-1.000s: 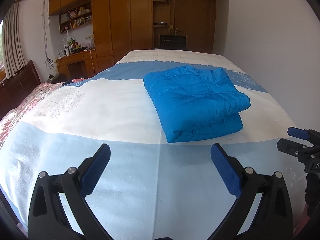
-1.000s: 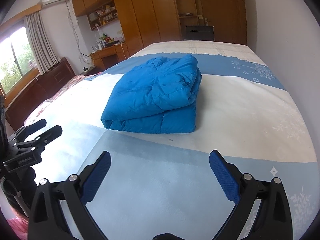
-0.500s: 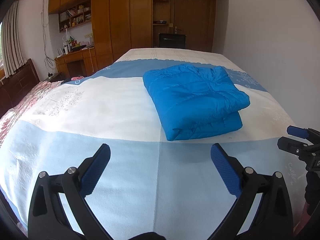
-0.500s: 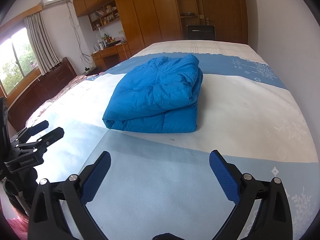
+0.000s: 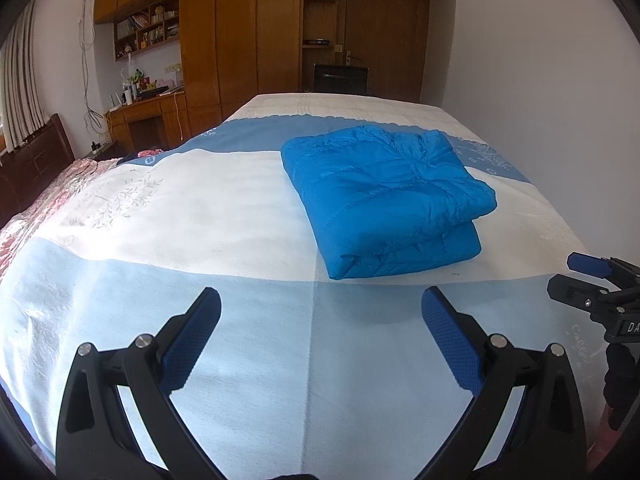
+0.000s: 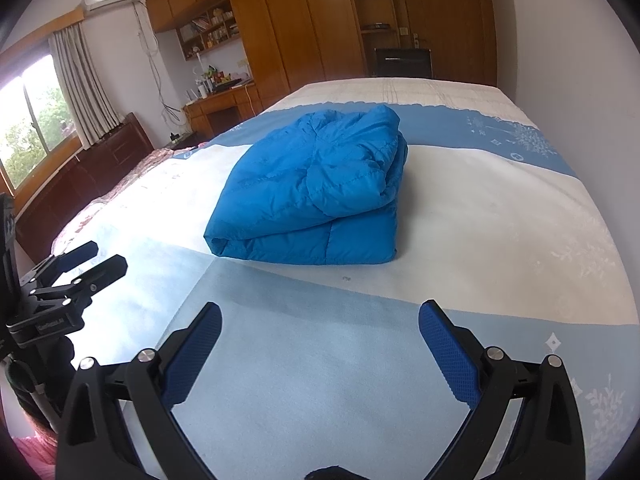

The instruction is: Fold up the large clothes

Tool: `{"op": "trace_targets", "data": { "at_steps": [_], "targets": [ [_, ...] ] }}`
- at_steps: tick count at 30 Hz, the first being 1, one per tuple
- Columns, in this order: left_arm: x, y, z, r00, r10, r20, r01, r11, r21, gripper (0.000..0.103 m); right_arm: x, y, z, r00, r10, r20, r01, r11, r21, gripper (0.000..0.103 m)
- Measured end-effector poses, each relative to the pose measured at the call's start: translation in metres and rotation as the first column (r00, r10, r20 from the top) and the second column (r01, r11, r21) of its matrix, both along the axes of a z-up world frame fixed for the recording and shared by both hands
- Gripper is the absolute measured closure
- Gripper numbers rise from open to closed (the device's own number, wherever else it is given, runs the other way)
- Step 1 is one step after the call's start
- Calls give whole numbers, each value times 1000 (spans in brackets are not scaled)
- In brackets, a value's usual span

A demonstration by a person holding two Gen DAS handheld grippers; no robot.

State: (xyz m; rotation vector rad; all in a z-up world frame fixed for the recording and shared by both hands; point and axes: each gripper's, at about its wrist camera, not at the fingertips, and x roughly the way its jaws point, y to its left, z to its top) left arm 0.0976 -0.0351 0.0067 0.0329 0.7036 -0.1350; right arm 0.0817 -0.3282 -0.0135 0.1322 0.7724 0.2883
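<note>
Blue jacket [image 5: 386,200] folded into a thick bundle, lying mid-bed [image 5: 200,208] at one o'clock in the left view. Left gripper [image 5: 320,334] spread wide, empty — short of it. Right gripper [image 6: 320,336] likewise agape, holding nothing — jacket at twelve o'clock.

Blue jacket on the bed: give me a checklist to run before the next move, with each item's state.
1. Blue jacket folded into a compact stack: ok.
2. Jacket lies fully on the bed, away from its edges: ok.
3. Left gripper open and empty: ok.
4. Right gripper open and empty: ok.
5. Both grippers clear of the jacket: ok.
6. Sleeves tucked inside the fold: cannot tell.
</note>
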Motion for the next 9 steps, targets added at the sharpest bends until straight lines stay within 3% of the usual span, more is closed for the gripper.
{"op": "trace_targets", "data": {
  "at_steps": [9],
  "targets": [
    [1, -3, -1, 1000, 4, -5, -4, 1000, 6, 3, 1, 0, -2, 1000, 1, -6, -1, 1000, 1, 4]
  ]
}}
